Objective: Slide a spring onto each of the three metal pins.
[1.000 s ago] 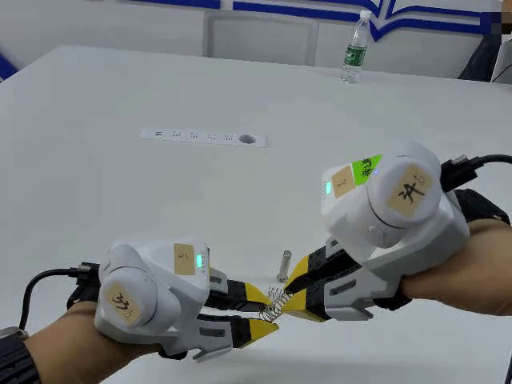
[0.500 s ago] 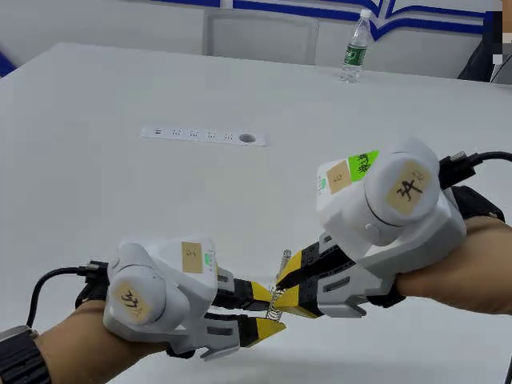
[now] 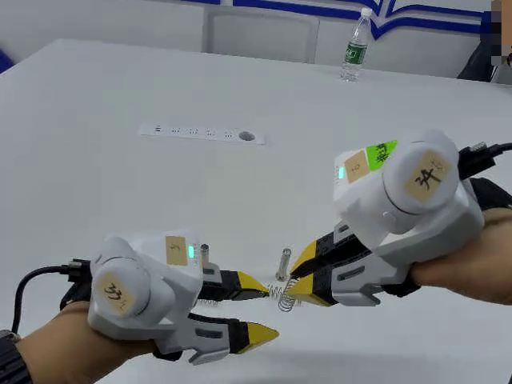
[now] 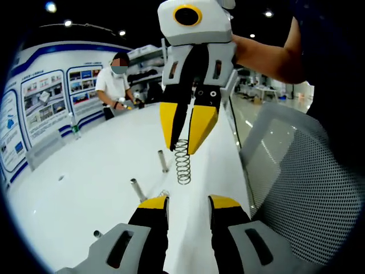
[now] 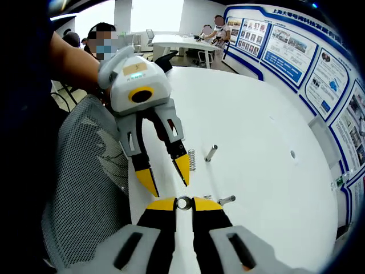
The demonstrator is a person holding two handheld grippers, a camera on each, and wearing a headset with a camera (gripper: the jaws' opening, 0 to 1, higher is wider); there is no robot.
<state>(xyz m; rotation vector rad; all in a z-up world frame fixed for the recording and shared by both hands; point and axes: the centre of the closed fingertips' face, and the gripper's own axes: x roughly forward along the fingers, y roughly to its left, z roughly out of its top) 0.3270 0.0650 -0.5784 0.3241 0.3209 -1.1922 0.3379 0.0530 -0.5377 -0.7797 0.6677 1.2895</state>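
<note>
The jaws of the right gripper (image 3: 288, 290) are pressed together on one end of a spring (image 3: 285, 302). The jaws of the left gripper (image 3: 268, 310) stand wide apart and hold nothing. In the head view the left gripper sits at 7 o'clock and the right gripper at 4 o'clock, with their yellow tips facing each other low in the middle. The spring hangs off the right tips, just beside an upright pin (image 3: 283, 264) at its 12 o'clock on the white worktop (image 3: 120, 200). A second pin (image 3: 205, 254) rises just behind the left gripper's body. Far up the worktop are a power strip (image 3: 200, 134) at 11 o'clock and a water bottle (image 3: 354, 48) at 1 o'clock.

In the left gripper view its own jaws rise at 6 o'clock with a clear gap between the tips, which is empty. The right gripper hangs from 12 o'clock, clamped on the top coils of the spring, which dangles toward that gap. Whether its lower end touches the worktop cannot be told. Pins show at the spring's 9 and 8 o'clock, and a third pin (image 4: 97, 234) is farther off at 7 o'clock.

In the right gripper view its own jaws at 6 o'clock grip the spring, seen end-on as a ring. The left gripper is at 11 o'clock with its tips spread. A second spring (image 5: 192, 160) lies on the worktop just beside one left tip, with a pin at its 3 o'clock. A mesh chair (image 5: 85, 171) is at 9 o'clock.
</note>
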